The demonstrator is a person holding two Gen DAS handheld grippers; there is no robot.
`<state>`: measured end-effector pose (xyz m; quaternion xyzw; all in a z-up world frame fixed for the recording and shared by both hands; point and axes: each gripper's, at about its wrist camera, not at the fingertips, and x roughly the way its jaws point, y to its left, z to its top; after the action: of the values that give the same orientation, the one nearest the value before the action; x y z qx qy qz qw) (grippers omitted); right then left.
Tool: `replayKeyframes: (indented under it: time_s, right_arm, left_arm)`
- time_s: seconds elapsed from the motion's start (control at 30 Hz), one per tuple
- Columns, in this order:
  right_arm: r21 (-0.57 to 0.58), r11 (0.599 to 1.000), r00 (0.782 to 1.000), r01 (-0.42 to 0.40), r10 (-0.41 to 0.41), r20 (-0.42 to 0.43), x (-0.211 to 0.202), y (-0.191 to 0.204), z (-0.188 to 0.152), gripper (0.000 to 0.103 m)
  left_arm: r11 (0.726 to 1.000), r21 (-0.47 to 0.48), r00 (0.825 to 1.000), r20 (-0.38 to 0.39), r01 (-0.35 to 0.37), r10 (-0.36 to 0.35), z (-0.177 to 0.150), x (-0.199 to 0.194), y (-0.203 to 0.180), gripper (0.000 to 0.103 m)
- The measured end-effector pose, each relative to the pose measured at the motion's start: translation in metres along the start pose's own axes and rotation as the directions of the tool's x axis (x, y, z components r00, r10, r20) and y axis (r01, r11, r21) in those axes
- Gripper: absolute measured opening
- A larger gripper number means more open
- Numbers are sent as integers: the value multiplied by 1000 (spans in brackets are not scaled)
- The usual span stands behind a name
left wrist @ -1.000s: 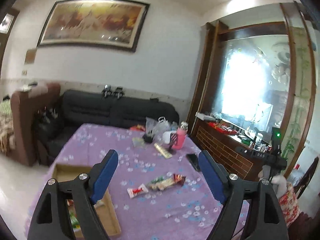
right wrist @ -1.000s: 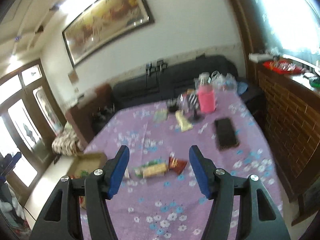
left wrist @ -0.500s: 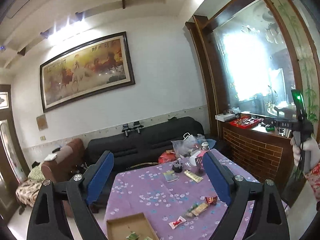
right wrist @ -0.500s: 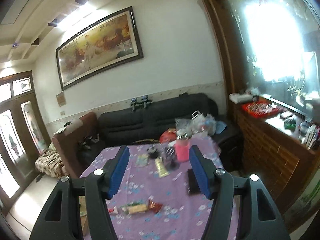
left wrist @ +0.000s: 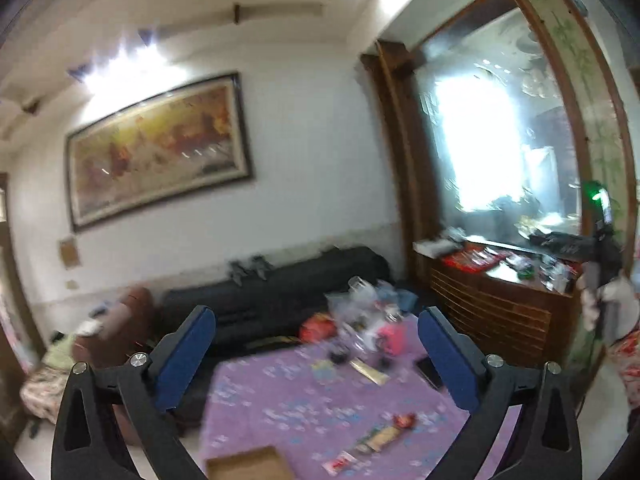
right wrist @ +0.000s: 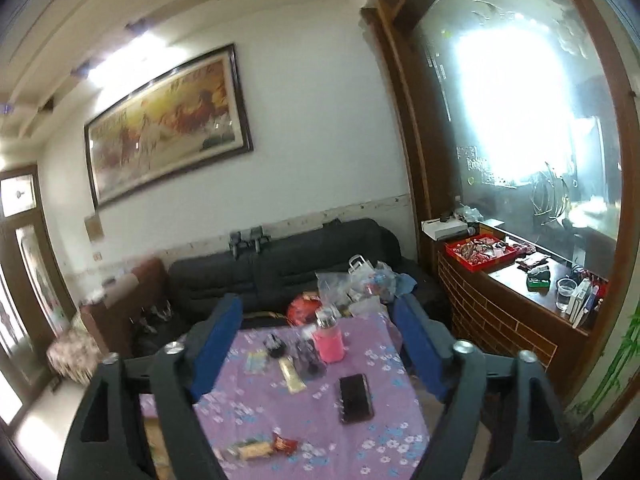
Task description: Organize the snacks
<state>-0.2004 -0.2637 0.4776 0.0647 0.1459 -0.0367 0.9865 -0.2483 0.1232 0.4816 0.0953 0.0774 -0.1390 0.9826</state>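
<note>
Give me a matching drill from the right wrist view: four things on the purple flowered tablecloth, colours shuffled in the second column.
Things:
1. bottle with a sleeve
2. flat phone lying face up
3. long snack packet near the table's middle
4. twisted snack wrapper at the near edge

Colours:
A. black
B. red
C. pink
D. pale yellow

Pairs: 1-C, 2-A, 3-D, 4-B
</note>
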Motion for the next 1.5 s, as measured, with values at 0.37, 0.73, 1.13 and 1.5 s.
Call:
replayKeyframes:
  time_s: [0.37,0.73,1.13,1.5]
  right_arm:
    - [-12,990,891,-138,119,-438,174,36,-216,79]
    - [-44,968,739,-246,158,-655,340,146,-328,61]
    - [149,940,529,-306,298,-795,377,169,-377,59]
    - [191,915,578,-356,376,-724,310,100,-371,59]
  left_arm:
    - [912,-342,910,-262,225,-322,-209,143,-24,102]
    - [874,-470,762,-519,124,-388,-393,241,-64,102]
    - [873,-476,713,-574,110,-403,-424,266,-72,102]
    - [865,-489,712,-568,112,-413,-427,261,-71,102]
